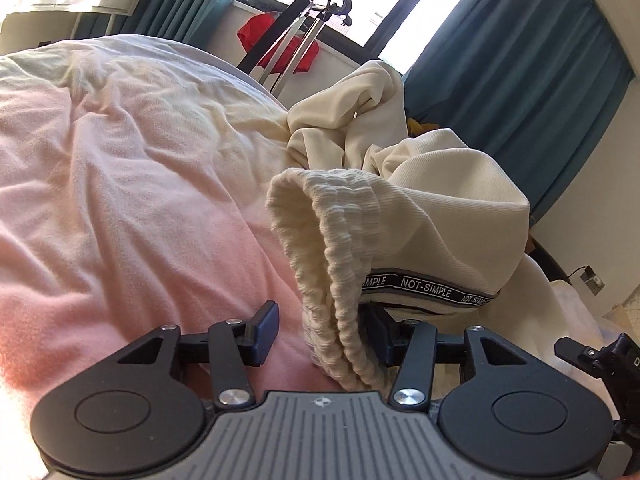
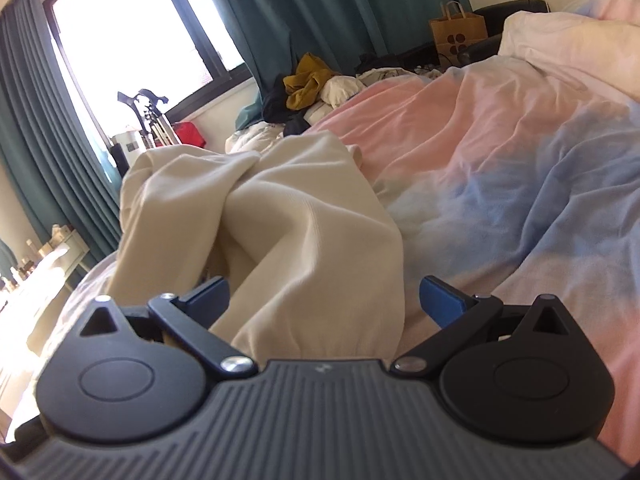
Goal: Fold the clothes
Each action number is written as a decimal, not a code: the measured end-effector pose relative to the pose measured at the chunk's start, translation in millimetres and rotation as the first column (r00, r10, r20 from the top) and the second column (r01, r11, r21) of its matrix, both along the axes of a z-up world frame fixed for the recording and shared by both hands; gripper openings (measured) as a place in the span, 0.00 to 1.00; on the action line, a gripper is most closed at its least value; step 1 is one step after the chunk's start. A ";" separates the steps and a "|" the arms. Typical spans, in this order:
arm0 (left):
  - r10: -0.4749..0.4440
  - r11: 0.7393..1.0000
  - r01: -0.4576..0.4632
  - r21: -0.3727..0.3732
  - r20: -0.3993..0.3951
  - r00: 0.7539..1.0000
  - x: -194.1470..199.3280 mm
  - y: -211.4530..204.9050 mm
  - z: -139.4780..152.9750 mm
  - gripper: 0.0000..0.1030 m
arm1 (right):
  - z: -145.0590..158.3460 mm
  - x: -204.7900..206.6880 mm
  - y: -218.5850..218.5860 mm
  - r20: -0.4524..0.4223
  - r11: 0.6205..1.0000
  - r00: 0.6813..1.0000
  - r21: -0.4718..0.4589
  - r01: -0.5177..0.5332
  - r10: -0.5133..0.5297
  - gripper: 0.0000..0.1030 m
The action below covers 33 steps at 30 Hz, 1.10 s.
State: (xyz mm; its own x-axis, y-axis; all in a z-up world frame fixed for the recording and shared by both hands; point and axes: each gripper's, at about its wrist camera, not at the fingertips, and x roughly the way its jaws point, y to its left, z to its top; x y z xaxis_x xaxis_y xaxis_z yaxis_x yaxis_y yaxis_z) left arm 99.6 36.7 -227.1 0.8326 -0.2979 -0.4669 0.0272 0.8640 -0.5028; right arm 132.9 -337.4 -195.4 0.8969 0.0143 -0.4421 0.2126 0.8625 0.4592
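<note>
A cream garment (image 1: 432, 184) with a ribbed elastic waistband (image 1: 340, 280) and a "NOT-SIMPLE" tape lies crumpled on the bed. In the left wrist view my left gripper (image 1: 322, 334) is open, its jaws either side of the waistband, which stands up between them. In the right wrist view the same cream garment (image 2: 288, 220) lies bunched in front. My right gripper (image 2: 324, 302) is open wide, with a gathered cuff end of the garment lying between its fingers. Neither gripper is closed on the cloth.
The bed cover (image 1: 120, 184) is pink, and pink and blue in the right wrist view (image 2: 520, 168). A pile of other clothes (image 2: 308, 88) sits at the bed's far edge. A metal stand (image 1: 300, 36), a window with teal curtains (image 1: 520, 60) and a paper bag (image 2: 458, 30) are beyond.
</note>
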 end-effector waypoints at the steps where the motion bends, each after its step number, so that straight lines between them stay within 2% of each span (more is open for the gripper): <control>1: -0.007 1.000 0.007 0.007 0.002 1.000 -1.1 -1.8 -0.5 0.55 | -6.1 3.6 -0.9 -0.016 1.000 1.000 0.026 0.000 0.000 1.00; 5: -0.033 0.998 0.032 0.046 0.010 0.999 5.5 -11.0 0.1 0.64 | -28.8 16.6 0.6 -0.108 0.995 0.994 0.095 -0.015 0.025 1.00; 6: -0.040 0.998 0.039 0.047 0.015 0.999 6.6 -11.7 0.2 0.62 | -32.3 17.1 2.5 -0.113 0.995 0.993 0.096 -0.018 0.029 1.00; 8: -0.037 0.998 0.035 0.046 0.026 0.999 6.8 -11.8 1.4 0.50 | -31.8 16.7 5.7 -0.099 0.996 0.994 0.088 -0.032 0.041 0.99; 9: -0.036 0.998 0.034 0.045 0.038 0.999 5.9 -12.0 3.7 0.31 | -29.9 15.2 6.9 -0.087 0.995 0.995 0.087 -0.040 0.048 0.94; 10: -0.035 0.998 0.032 0.045 0.050 0.998 5.1 -12.3 5.9 0.24 | -27.2 12.8 8.3 -0.079 0.996 0.996 0.081 -0.037 0.044 0.76; 12: -0.021 1.000 0.020 0.019 0.078 0.997 1.8 -9.4 13.1 0.20 | -21.6 8.0 11.3 -0.065 0.997 0.997 0.069 -0.032 0.037 0.68; 14: 0.002 1.000 0.000 -0.018 0.097 0.995 -2.1 -4.9 24.1 0.19 | -16.0 3.1 13.6 -0.068 0.996 0.997 0.077 -0.034 0.039 0.56; 15: 0.013 1.000 -0.010 -0.030 0.101 0.995 -3.9 -3.2 30.5 0.18 | -12.1 -0.1 13.7 -0.069 0.994 0.996 0.100 -0.041 0.048 0.52; 17: 0.041 0.999 -0.037 -0.039 0.113 0.993 -7.1 3.0 48.9 0.18 | -4.1 -10.3 17.0 -0.047 0.985 0.996 0.160 -0.068 0.077 0.37; 20: 0.092 0.994 -0.083 -0.068 0.142 0.986 -12.3 20.1 81.1 0.17 | 9.0 -27.3 29.2 -0.005 0.961 0.989 0.236 -0.143 0.148 0.26; 23: 0.117 0.993 -0.113 -0.034 0.204 0.972 -18.7 40.2 119.3 0.17 | 23.5 -39.0 51.1 0.035 0.927 0.969 0.284 -0.245 0.246 0.21; 28: 0.138 0.989 -0.147 0.018 0.242 0.960 -20.7 82.9 166.7 0.17 | 50.2 -58.5 100.1 0.128 0.861 0.914 0.306 -0.406 0.385 0.17; 33: 0.174 0.981 -0.188 0.041 0.221 0.960 -13.6 139.8 187.0 0.17 | 66.9 -68.0 160.8 0.165 0.790 0.843 0.296 -0.537 0.512 0.15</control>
State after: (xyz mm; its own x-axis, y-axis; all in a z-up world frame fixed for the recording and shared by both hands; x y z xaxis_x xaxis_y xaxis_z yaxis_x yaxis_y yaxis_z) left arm 86.0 176.5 -40.1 0.9528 -0.1097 -0.2832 -0.0305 0.8931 -0.4488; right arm 64.9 -176.6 -128.4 0.7393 0.6198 -0.2633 -0.2748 0.6346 0.7223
